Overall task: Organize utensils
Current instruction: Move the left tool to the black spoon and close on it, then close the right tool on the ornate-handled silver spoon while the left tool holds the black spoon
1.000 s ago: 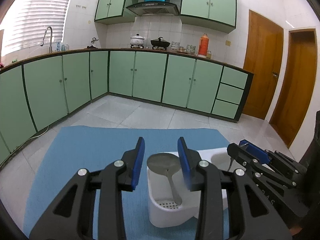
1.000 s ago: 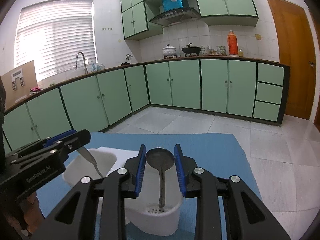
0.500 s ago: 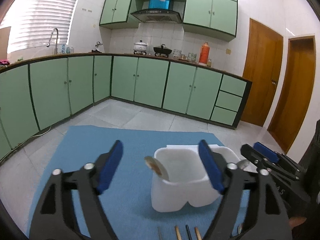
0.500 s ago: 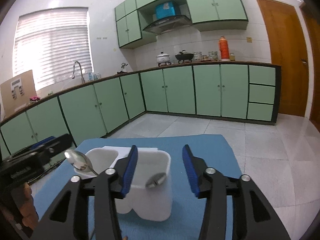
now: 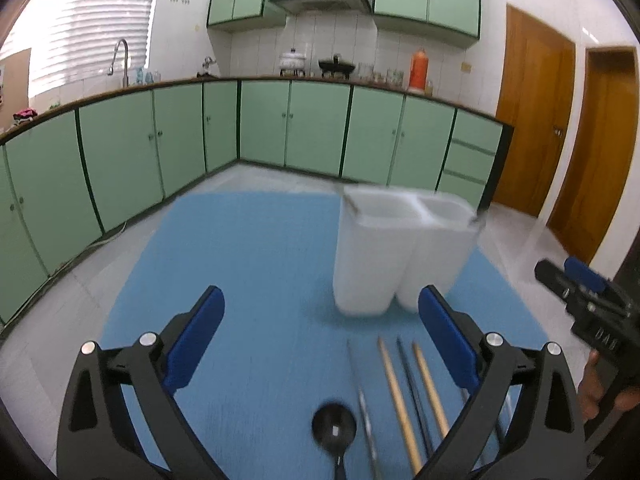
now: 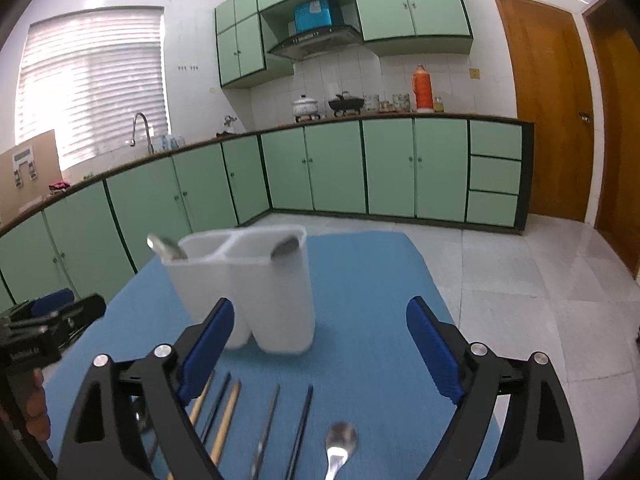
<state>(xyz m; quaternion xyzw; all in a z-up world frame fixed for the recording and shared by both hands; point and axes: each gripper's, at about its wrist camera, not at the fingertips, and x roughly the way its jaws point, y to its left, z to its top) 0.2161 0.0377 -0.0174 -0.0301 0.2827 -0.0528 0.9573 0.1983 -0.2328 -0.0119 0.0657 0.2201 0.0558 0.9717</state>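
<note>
1. Left gripper (image 5: pixel 320 328): jaws just opened wide, nothing between the pads, over the blue mat (image 5: pixel 240 264).
2. White two-compartment holder (image 5: pixel 400 256) upright on mat, blurred; a spoon tip shows at its right rim.
3. Near edge: black ladle (image 5: pixel 334 428), two wooden chopsticks (image 5: pixel 400 404), dark sticks between them, side by side.
4. Right gripper (image 5: pixel 580 292) at right edge, hand on it.

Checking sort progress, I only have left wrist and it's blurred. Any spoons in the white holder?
Observer: Yes. Right wrist shows a spoon leaning out of the holder, in the compartment on the left of that view.
Operator: Other compartment?
Observer: A second spoon leans against its rim.
Operator: Anything right of the chopsticks?
Observer: One silver spoon lying on the blue mat.
</note>
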